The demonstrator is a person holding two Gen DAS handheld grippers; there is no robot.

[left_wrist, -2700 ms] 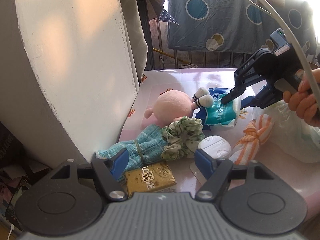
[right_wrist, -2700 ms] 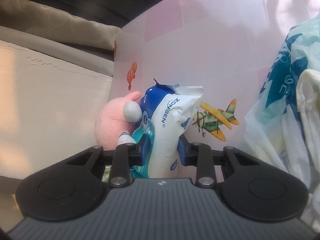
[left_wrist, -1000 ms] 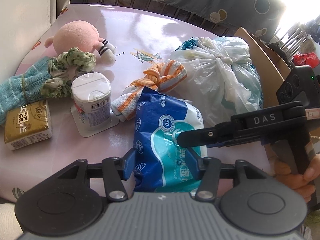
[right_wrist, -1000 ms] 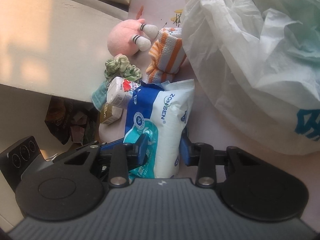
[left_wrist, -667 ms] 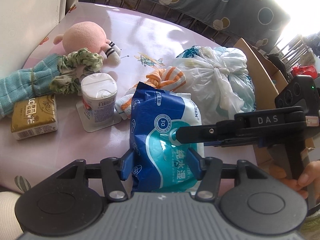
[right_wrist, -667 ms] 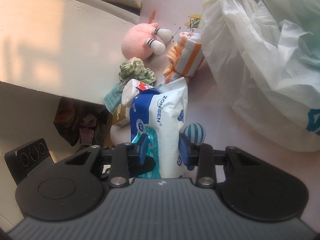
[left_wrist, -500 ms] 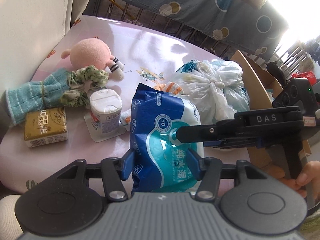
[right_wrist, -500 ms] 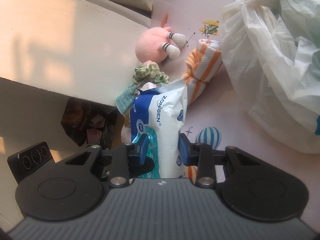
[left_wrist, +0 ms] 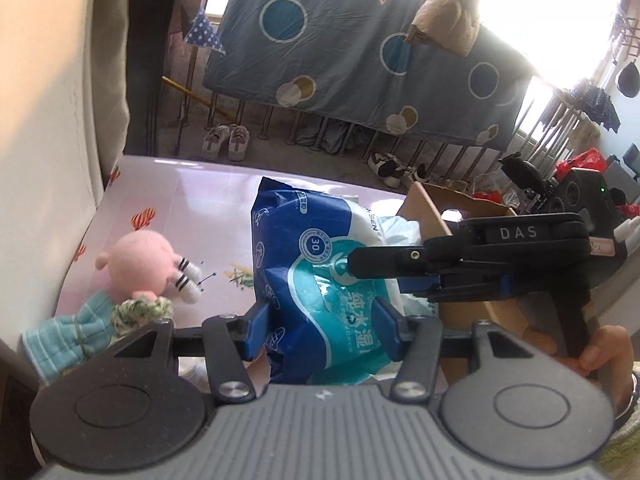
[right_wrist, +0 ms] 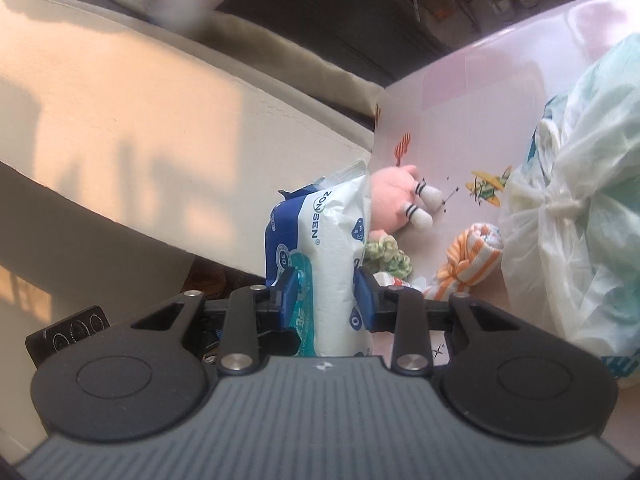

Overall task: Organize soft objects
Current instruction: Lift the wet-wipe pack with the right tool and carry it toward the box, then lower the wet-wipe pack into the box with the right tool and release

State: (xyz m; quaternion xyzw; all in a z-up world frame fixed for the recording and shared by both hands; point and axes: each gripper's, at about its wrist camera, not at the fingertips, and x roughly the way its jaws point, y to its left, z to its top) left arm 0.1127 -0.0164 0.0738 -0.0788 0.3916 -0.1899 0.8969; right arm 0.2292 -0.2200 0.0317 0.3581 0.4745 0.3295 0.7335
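Two claws share one load: in the left wrist view the left claw pinches the blue-and-white soft plastic wet-wipe pack above the pink patterned worktop, the right claw clamping from the side. In the right wrist view its pads squeeze the pack's narrow edge; the slick film could slip, dropping it onto the pink plush doll.

Blue wet-wipe pack — upright, aloft

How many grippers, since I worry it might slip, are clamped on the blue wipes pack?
2. The left gripper pinches the wipes pack across its lower end. The right gripper clamps it from the side, its pads pressing on both faces. Nothing else is holding it.
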